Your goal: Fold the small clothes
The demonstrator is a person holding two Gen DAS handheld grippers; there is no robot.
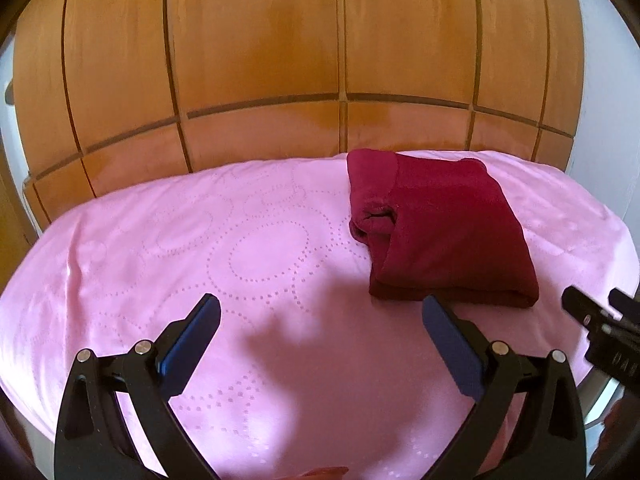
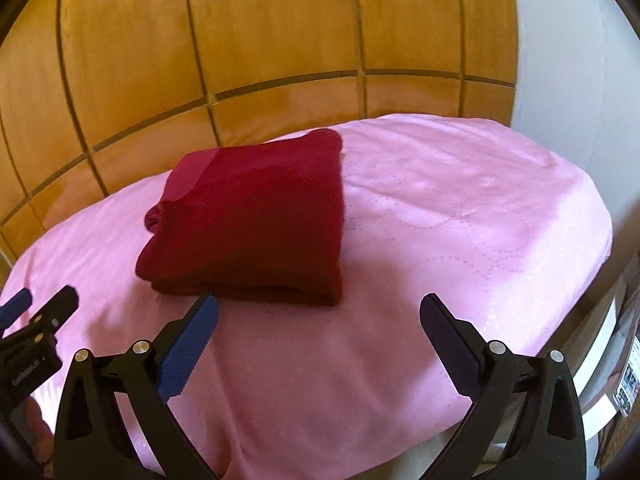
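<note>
A dark red garment (image 1: 436, 228) lies folded into a thick rectangle on the pink cloth (image 1: 200, 240), toward the far right in the left wrist view. In the right wrist view the garment (image 2: 256, 220) lies left of centre on the pink cloth (image 2: 460, 220). My left gripper (image 1: 320, 312) is open and empty, hovering just in front of and left of the garment. My right gripper (image 2: 318, 312) is open and empty, just in front of the garment's near edge. Each gripper shows at the edge of the other's view: the right gripper (image 1: 600, 316) and the left gripper (image 2: 36, 312).
A wooden panelled wardrobe (image 1: 320, 60) stands right behind the covered surface. A white wall (image 2: 560, 60) is at the right. The pink cloth hangs over the near and right edges. Some small items (image 2: 628, 380) lie low at the far right.
</note>
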